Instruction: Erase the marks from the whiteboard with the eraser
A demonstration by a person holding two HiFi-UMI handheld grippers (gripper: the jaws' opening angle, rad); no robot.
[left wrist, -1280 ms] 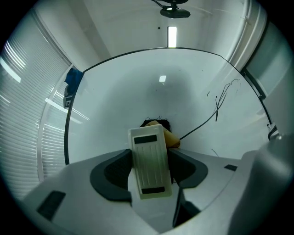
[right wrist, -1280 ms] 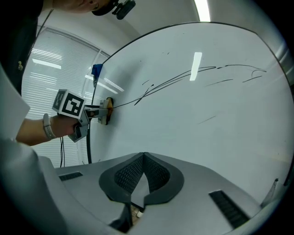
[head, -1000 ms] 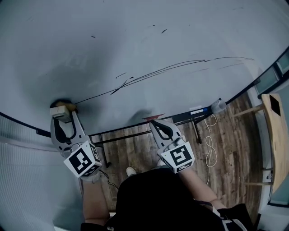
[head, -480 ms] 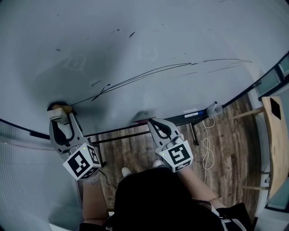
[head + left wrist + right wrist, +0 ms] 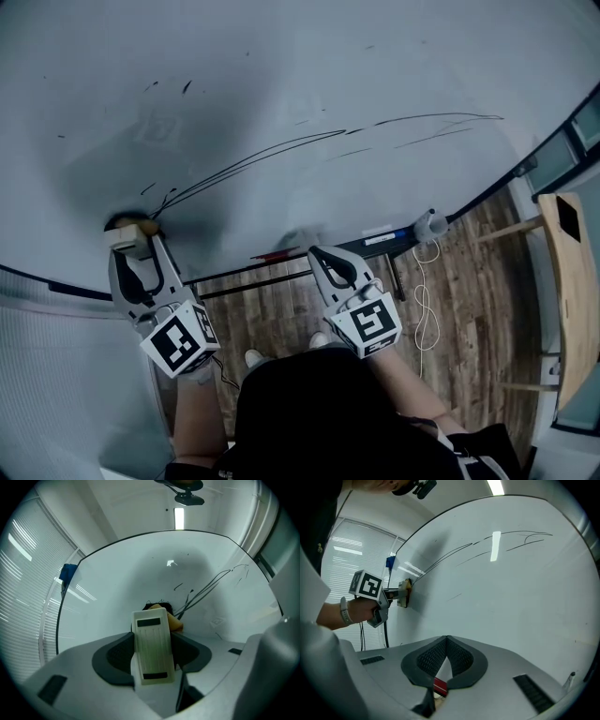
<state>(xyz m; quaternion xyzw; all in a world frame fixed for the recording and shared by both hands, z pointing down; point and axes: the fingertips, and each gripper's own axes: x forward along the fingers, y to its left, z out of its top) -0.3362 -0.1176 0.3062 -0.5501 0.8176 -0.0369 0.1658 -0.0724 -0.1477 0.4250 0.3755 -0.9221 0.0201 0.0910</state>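
Whiteboard [image 5: 394,56] with thin black marks [image 5: 274,152], left claw [image 5: 129,242] pinching eraser [image 5: 151,641] against it, right claw [image 5: 446,644] pressed together

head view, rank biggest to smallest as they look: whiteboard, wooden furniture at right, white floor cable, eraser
1. white whiteboard
2. light wooden furniture piece
3. white looped cable, long but thin
4. tan eraser, partly hidden; cable versus eraser is close by area
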